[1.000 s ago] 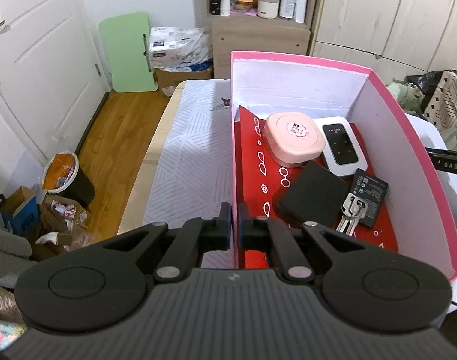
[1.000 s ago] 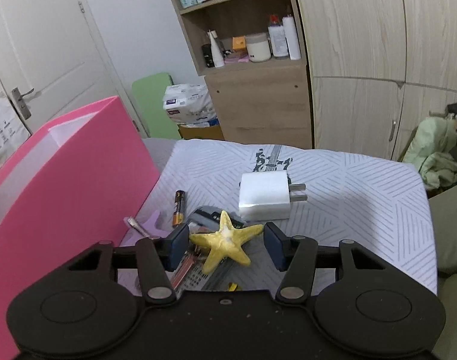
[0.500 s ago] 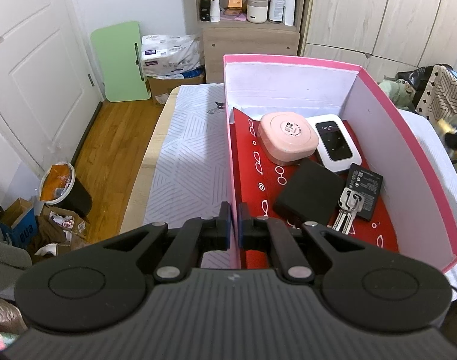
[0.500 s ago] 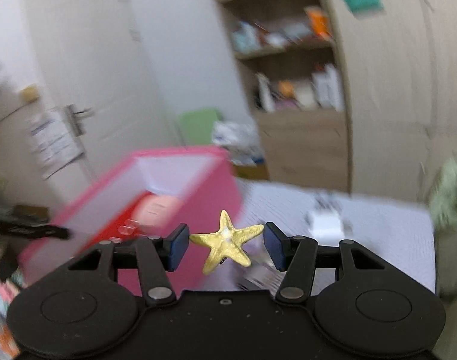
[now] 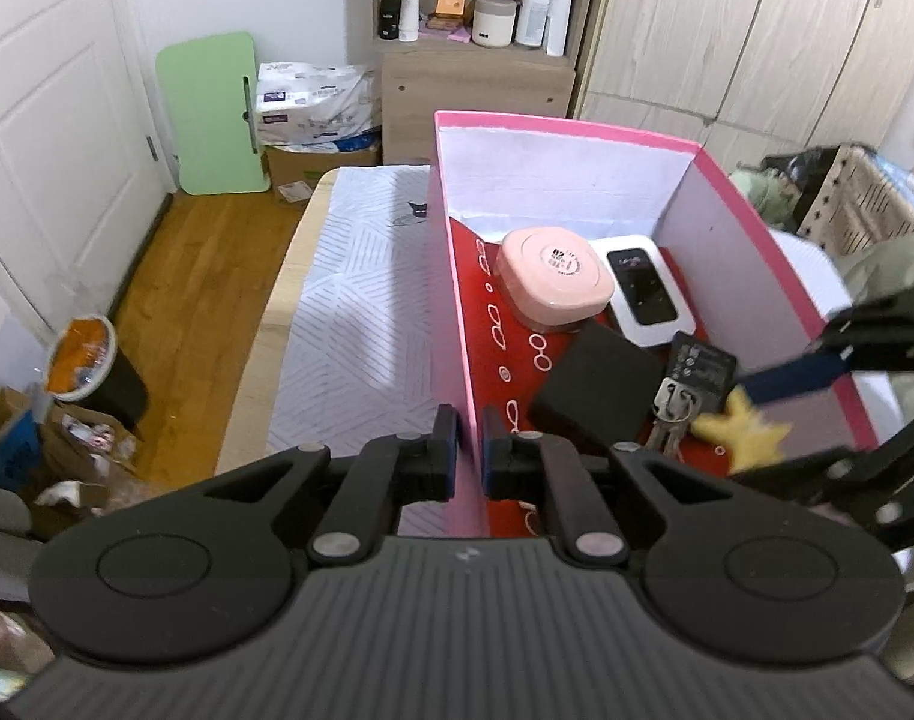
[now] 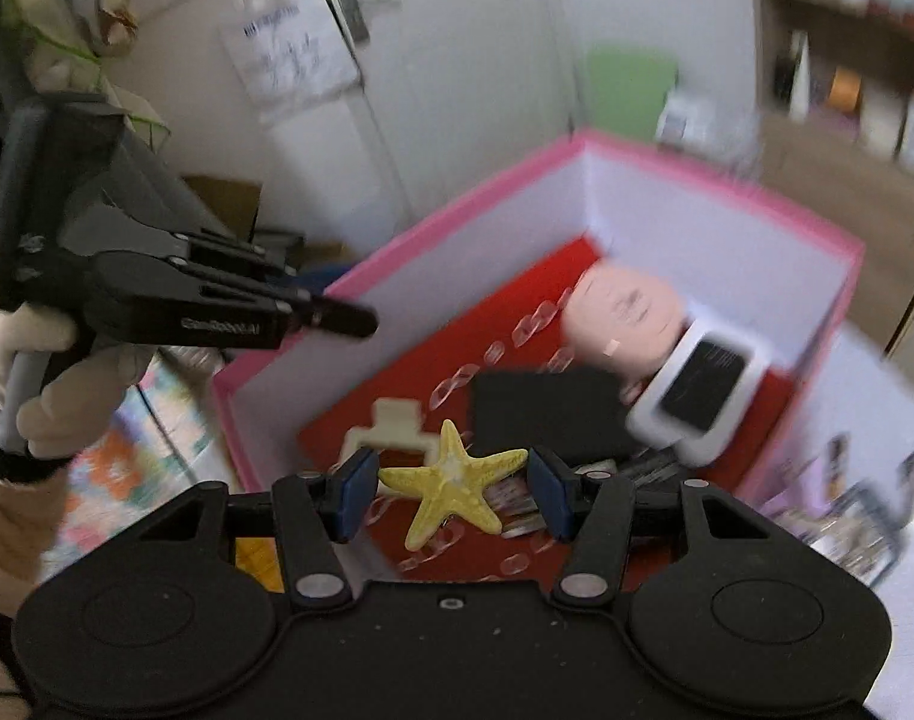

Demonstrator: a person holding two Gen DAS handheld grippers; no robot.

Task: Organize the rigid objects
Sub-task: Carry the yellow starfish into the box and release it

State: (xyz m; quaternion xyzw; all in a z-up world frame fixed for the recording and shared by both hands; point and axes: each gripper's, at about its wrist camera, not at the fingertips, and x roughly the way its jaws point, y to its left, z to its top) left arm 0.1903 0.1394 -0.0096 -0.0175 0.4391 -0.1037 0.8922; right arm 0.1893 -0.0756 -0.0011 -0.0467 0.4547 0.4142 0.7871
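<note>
A pink box (image 5: 775, 252) with white inner walls and a red patterned floor stands open on a striped bed cover (image 5: 348, 300), already holding most of what the sorting job has gathered: a rounded pink case (image 5: 553, 282) and a white pocket device with a dark screen (image 5: 643, 294) toward the far wall, a flat black square (image 5: 595, 396) in the middle, a small black battery pack (image 5: 700, 369) beside it, and a bunch of keys (image 5: 670, 414) nearer the front. The right wrist view also shows a cream hair claw (image 6: 390, 426) lying on the red floor at the near corner. The left gripper (image 5: 469, 456) is clamped on the box's near wall, its pads pressing the pink card from either side, apparently steadying the container. The right gripper (image 6: 453, 495) reaches in over the opposite side, its blue pads pinching two arms of a yellow starfish (image 6: 450, 483) that hangs above the red floor close to the keys, not yet set down. Judged from this, the task looks well advanced: six items sit inside, the starfish is at the point of delivery, and what remains for it is lowering and release. Blurred shapes on the cover beyond the box's right wall suggest a few more pieces may wait there, though they are too smeared to name.
</note>
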